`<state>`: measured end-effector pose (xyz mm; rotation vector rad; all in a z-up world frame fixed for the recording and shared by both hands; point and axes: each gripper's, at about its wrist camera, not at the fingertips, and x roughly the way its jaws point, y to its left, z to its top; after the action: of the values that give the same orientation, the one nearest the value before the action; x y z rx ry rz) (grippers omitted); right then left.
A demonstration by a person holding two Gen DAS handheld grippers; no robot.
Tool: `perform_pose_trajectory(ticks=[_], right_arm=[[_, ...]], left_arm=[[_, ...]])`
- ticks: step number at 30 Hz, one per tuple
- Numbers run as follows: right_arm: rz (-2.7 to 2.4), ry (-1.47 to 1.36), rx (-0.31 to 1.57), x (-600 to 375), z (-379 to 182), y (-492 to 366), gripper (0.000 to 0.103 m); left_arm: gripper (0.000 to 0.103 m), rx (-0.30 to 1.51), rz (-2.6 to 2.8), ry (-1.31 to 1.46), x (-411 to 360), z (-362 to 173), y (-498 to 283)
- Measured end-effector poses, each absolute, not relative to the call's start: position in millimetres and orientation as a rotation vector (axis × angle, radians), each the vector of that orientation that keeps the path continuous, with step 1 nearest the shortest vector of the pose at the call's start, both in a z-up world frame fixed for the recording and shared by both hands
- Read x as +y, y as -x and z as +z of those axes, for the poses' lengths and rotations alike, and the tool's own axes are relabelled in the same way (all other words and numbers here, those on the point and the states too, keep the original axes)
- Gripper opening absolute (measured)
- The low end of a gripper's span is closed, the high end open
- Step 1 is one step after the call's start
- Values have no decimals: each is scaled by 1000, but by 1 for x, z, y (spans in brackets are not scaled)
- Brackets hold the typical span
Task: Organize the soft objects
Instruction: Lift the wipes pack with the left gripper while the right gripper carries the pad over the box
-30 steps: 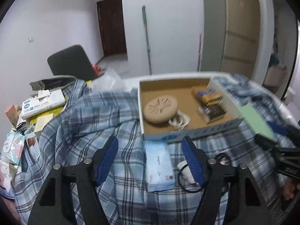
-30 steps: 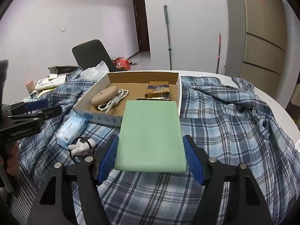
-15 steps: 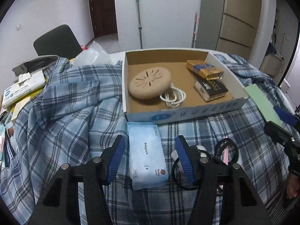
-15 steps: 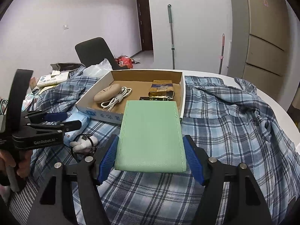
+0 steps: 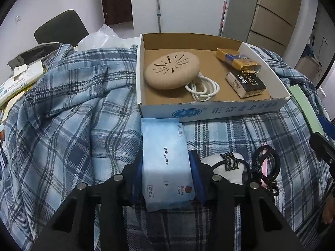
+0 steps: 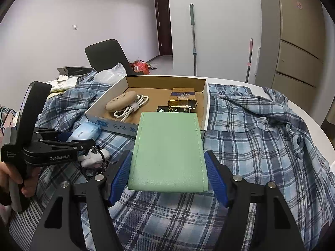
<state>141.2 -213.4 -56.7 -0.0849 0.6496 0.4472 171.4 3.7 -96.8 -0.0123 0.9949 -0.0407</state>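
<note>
Left gripper [image 5: 167, 177] has its blue pads tight on both long sides of the Babycare wipes pack [image 5: 166, 163], gripping the near half; the far end of the pack lies ahead of the fingertips, just touching the front wall of the cardboard box [image 5: 211, 110]. Risk: the pack is soft and held only at one end, so it may sag or slip on lift, and its far edge could catch the box wall. The plush keychain toy [image 5: 226, 165] with its black loops sits right beside the right finger and may snag and drag along, as could the plaid shirt [image 5: 62, 115] underneath. Right gripper [image 6: 168, 171] is clamped on the green pouch [image 6: 169, 148], held out in front of it above the shirt, the box beyond its far edge; both loads heading for the same box could collide. Versus a second ago: left gripper was wide open and short of the pack, now closed on it; right gripper and pouch unchanged.
</note>
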Motion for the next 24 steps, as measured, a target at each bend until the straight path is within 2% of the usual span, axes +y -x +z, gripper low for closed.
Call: perform_pose_trajectory(ticks=[1,4,13,24], right_arm=[[446,84,650,-213,-57,-141,68],[446,83,650,-214,-57,-141,68],[443,83,635,-215,-56,-140,68],[422,104,547,-216,-24,-129,68]], left_arm=[[38,997,-41,14,4,-97,-172],[37,987,-50,16,4,-95,-171],[36,876,-63,18,4,-74,-154],[36,680,-69,-54,-11,-8,-109]])
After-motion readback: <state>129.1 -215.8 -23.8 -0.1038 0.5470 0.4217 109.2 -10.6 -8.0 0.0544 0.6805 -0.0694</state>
